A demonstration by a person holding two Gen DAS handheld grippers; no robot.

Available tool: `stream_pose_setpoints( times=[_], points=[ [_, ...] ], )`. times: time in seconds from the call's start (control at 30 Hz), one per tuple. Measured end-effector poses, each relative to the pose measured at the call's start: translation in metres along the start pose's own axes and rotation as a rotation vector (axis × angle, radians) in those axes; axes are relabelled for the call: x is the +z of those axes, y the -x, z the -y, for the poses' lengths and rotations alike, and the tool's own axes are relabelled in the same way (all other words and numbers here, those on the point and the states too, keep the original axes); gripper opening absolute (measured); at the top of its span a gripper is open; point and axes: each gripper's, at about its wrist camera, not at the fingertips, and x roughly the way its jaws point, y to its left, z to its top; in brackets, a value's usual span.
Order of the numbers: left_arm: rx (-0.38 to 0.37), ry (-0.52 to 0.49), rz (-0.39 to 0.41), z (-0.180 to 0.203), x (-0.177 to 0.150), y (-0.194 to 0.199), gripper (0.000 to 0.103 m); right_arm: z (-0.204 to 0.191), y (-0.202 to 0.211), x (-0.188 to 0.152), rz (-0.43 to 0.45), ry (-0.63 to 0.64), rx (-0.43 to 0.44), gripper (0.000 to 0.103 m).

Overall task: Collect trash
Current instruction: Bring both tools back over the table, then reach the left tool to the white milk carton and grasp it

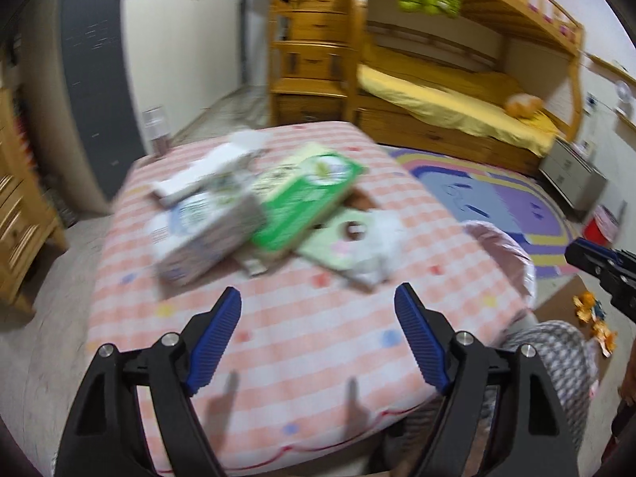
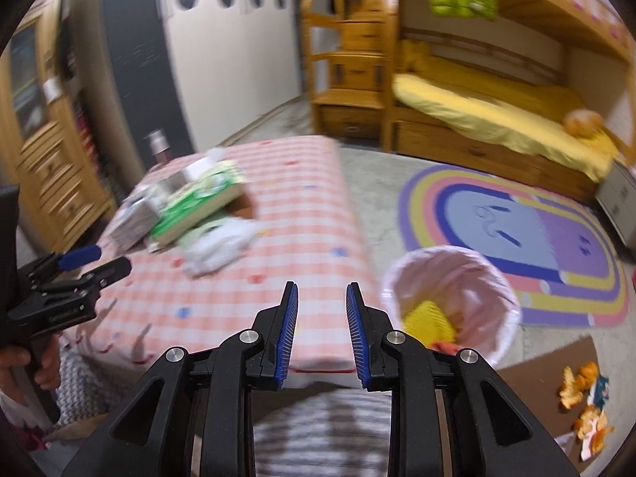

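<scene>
A pile of trash lies on the pink checked mattress (image 1: 302, 342): a green carton (image 1: 306, 198), a white box (image 1: 206, 226), a pale green packet (image 1: 346, 238) and crumpled white wrappers (image 2: 222, 246). My left gripper (image 1: 318, 306) is open and empty above the mattress, short of the pile. My right gripper (image 2: 322, 298) is partly open and empty above the mattress's near right corner. The bin with a pink liner (image 2: 453, 302) stands on the floor right of the mattress, with yellow and red trash inside. Orange peels and scraps (image 2: 584, 409) lie on brown cardboard at the right.
A rainbow rug (image 2: 524, 230) covers the floor beyond the bin. A wooden bunk bed (image 2: 477, 111) with yellow sheets stands behind. Wooden drawers (image 2: 43, 159) are at the left. A bottle (image 2: 159, 147) stands beyond the mattress. Patterned cloth (image 2: 318, 437) lies just below my grippers.
</scene>
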Motion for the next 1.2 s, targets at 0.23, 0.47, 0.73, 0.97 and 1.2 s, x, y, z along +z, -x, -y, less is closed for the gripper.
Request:
stream_pose_setpoints(
  times=[0.23,0.47,0.73,0.97,1.2],
  points=[
    [0.174,0.032,0.056,-0.053,-0.009,0.016,0.079,-0.06,-0.02,0.009,-0.016,0.089,0.072,0.044],
    [0.179,0.109,0.044,-0.098,-0.011,0.011,0.079,-0.089,-0.045,0.019,-0.042,0.128,0.089,0.044],
    [0.123,0.112,0.031,-0.11,0.004,-0.02,0.073,-0.103,-0.075,0.03,-0.074,0.154,0.092,0.044],
    [0.064,0.043,-0.061,-0.1,0.016,-0.063,0.068,-0.099,-0.085,0.028,-0.1,0.161,0.087,0.044],
    [-0.048,-0.022,-0.047,-0.075,0.013,-0.061,0.061,-0.09,-0.083,0.028,-0.098,0.152,0.078,0.044]
  ],
)
